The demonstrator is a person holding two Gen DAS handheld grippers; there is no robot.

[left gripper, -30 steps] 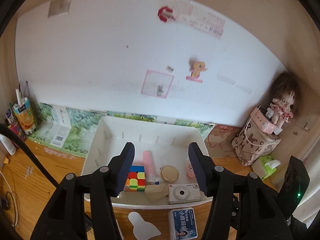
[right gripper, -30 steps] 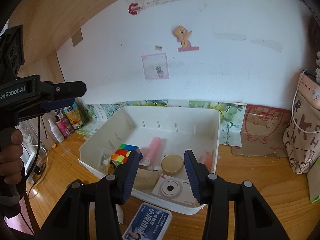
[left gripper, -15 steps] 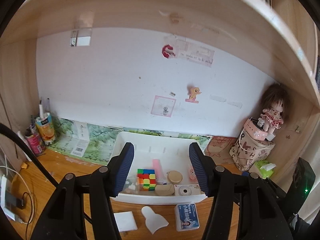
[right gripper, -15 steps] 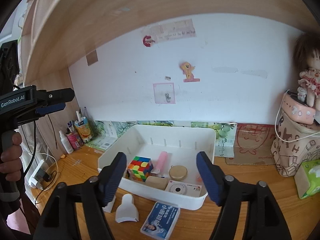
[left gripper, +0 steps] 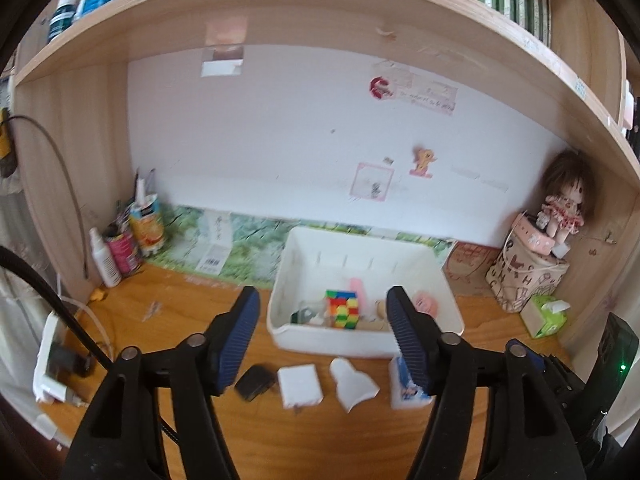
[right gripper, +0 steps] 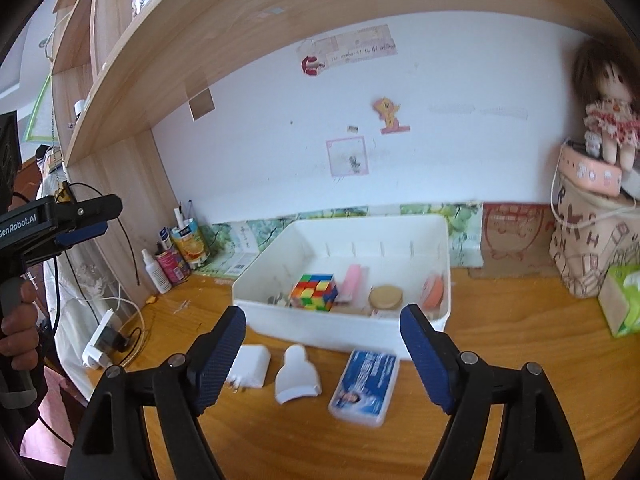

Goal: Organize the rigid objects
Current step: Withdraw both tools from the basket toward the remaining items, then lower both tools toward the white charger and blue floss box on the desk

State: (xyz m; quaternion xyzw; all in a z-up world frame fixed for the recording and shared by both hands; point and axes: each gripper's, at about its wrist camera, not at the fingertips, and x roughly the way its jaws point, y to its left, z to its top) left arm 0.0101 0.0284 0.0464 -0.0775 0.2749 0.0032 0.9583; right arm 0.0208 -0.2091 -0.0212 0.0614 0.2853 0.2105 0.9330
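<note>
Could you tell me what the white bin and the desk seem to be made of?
White bin: apparently moulded plastic, with smooth matte walls and rounded corners. Desk: wood or wood-look laminate, with orange grain lines and a slight sheen; I cannot tell which.

A puzzle cube point(right gripper: 314, 291) sits inside the bin point(right gripper: 344, 330) on the table point(right gripper: 500, 340), with a charger point(right gripper: 251, 366), scoop point(right gripper: 297, 374) and box point(right gripper: 365, 386) lined up before it.

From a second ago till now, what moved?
Both tools pulled back from the white bin; the left tool and right tool are open and empty. The cube and other things in the bin stayed put.
</note>
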